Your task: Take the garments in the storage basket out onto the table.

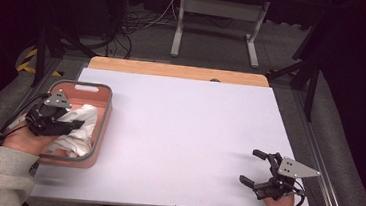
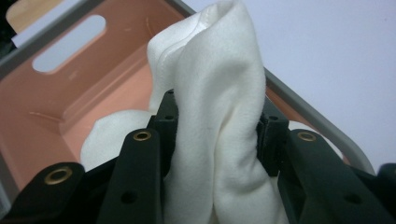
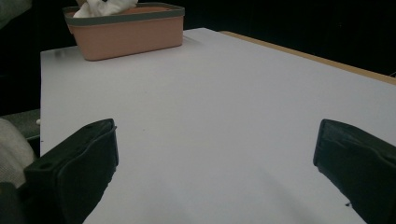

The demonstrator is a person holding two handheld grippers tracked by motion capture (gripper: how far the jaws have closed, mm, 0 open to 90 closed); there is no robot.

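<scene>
The left gripper [image 1: 71, 123] pinches the white cloth [image 2: 217, 121] inside the pink basket [image 1: 99, 126]; at four o'clock, the right gripper [image 1: 250, 166] gapes empty.

Left gripper [image 1: 71, 123] grips cloth [image 1: 81, 129] — in basket [image 1: 101, 121]

The surface [image 1: 183, 133] is evenly and brightly lit from above, while the floor and room around it fall into deep darkness. Shadows on it are soft and faint, one lying beneath the right gripper [image 1: 252, 165]. There is no harsh glare. In the left gripper view the white cloth [image 2: 219, 121] is sharp, though slightly grainy, and the basket [image 2: 56, 107] behind looks softer. The right gripper view is dimmer, its black jaws blurred.
</scene>
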